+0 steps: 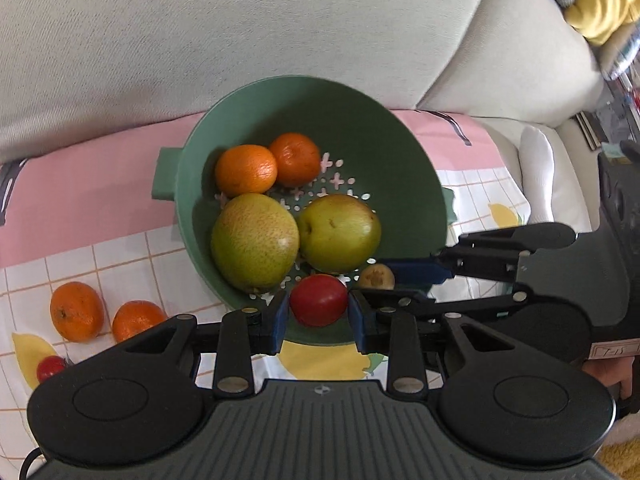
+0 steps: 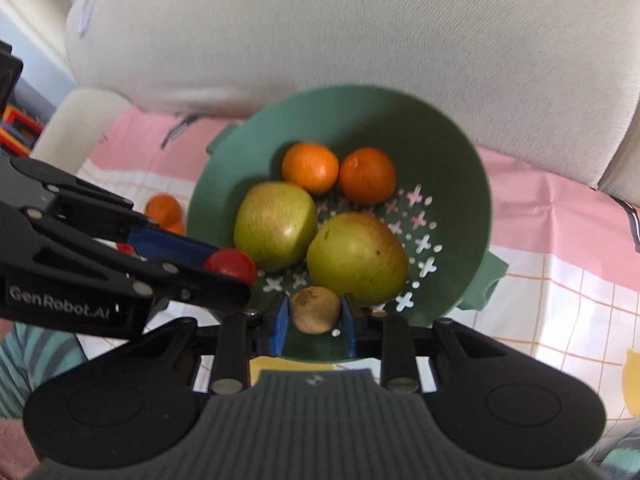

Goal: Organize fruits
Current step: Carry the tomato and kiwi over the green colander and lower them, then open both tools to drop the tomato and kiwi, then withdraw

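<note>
A green colander stands on a pink and white cloth and holds two oranges and two green pears. My left gripper is shut on a red tomato over the colander's near rim; it also shows in the right wrist view. My right gripper is shut on a small brown fruit, also seen in the left wrist view, just inside the near rim.
Two oranges and a small red tomato lie on the cloth left of the colander. A beige sofa back rises behind it. A yellow cloth lies at the far right.
</note>
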`<state>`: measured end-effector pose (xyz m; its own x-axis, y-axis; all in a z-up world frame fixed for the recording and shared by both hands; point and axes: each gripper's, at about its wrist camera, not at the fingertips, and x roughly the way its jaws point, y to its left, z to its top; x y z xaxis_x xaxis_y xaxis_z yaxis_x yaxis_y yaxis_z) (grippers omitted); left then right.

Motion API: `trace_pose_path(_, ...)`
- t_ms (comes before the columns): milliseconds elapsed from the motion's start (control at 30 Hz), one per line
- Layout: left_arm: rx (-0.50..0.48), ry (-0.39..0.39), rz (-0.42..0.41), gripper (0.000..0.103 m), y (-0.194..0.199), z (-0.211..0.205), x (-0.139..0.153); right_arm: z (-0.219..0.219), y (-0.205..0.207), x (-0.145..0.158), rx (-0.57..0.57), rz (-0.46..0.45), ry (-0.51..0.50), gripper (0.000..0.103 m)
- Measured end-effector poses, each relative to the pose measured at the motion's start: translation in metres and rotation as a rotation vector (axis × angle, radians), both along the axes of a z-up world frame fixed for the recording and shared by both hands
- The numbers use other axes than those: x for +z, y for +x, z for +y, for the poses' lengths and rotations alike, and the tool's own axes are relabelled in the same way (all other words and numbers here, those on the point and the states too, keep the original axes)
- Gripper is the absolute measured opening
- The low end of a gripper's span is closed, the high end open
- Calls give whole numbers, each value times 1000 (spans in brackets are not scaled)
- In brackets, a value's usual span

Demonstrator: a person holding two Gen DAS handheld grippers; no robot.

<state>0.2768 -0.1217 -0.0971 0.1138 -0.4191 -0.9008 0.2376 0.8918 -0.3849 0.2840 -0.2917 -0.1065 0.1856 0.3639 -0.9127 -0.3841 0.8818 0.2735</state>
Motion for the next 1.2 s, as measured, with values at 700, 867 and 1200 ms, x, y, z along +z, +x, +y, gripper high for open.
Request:
trace_pose_path(700,5,-24,22,35,6,6,-8,17,4,-5,3,60,-76,31)
trace_pose_path(867,6,-19,29,35,5,-2,-11,11,0,4,40,5,-131,32)
trace_pose_path(1200,0,56,30,35,4,-17,-19,5,-5,11,68,-51,-124,43)
